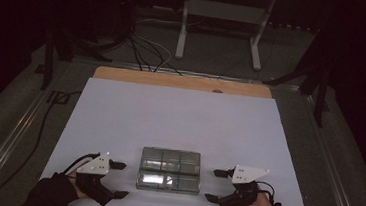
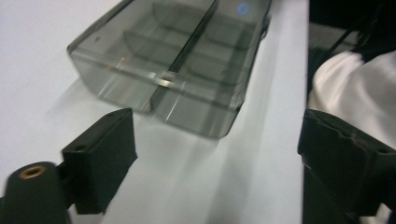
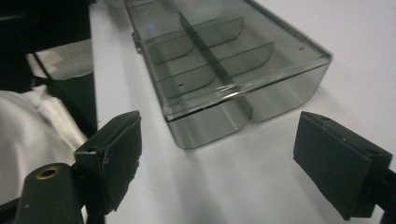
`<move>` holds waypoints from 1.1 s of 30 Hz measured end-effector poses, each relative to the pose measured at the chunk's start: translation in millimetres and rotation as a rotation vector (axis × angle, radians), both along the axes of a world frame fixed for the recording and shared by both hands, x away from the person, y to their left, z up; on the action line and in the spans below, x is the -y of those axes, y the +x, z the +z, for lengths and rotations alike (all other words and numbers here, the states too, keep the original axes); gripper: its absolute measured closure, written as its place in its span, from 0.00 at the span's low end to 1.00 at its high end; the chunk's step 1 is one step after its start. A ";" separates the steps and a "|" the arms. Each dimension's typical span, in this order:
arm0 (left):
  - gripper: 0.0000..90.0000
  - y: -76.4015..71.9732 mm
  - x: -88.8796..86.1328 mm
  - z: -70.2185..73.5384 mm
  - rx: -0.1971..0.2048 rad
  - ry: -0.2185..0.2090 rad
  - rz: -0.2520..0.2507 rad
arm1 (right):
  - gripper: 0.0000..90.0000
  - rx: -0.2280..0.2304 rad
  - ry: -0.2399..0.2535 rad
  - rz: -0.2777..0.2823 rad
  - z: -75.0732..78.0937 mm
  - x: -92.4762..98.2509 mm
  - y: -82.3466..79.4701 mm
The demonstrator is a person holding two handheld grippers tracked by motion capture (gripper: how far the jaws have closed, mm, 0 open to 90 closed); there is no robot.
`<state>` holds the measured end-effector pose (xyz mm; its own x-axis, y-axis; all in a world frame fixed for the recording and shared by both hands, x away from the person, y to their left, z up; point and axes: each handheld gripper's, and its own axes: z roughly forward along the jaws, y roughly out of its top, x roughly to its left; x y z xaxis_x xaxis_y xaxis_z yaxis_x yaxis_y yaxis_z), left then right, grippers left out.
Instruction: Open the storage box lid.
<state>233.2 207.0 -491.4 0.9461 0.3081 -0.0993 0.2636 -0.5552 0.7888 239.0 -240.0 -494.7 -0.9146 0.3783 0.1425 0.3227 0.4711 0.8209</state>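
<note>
A clear smoky plastic compartment box (image 1: 169, 169) lies flat near the front of the white table, lid closed, with inner dividers showing through. My left gripper (image 1: 120, 180) stands open just left of the box, jaws pointing at its left end, a small gap away. On the other side my right gripper (image 1: 216, 185) is open too, facing the box's right end without touching it. The left gripper view looks along the box (image 2: 173, 60) from its short end between wide-apart jaws. In the right gripper view the box (image 3: 224, 65) sits ahead of the spread jaws.
The white sheet (image 1: 169, 117) covers most of the table, with a wooden strip (image 1: 183, 81) at the far edge. A white frame stand (image 1: 223, 21) and cables (image 1: 145, 49) sit on the floor beyond. Dark stand legs (image 1: 49, 56) flank the table.
</note>
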 end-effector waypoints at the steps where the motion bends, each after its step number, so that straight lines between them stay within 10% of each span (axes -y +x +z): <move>1: 0.18 0.0 0.0 0.0 0.000 0.000 0.000 | 0.21 0.000 -0.005 0.004 -1.0 0.0 0.3; 25: 0.88 5.5 -0.2 -9.2 -0.089 0.003 -0.032 | 0.95 -0.006 -0.062 0.049 -11.2 1.5 0.6; 33: 0.99 6.9 1.6 -11.7 -0.083 0.010 -0.009 | 1.00 0.000 -0.094 0.069 -12.1 -4.6 -1.8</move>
<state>240.1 205.5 -503.2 0.9375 0.3013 -0.1740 0.3227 -0.5658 0.7588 237.2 -235.4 -506.8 -0.9390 0.3262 0.1092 0.2868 0.5674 0.7719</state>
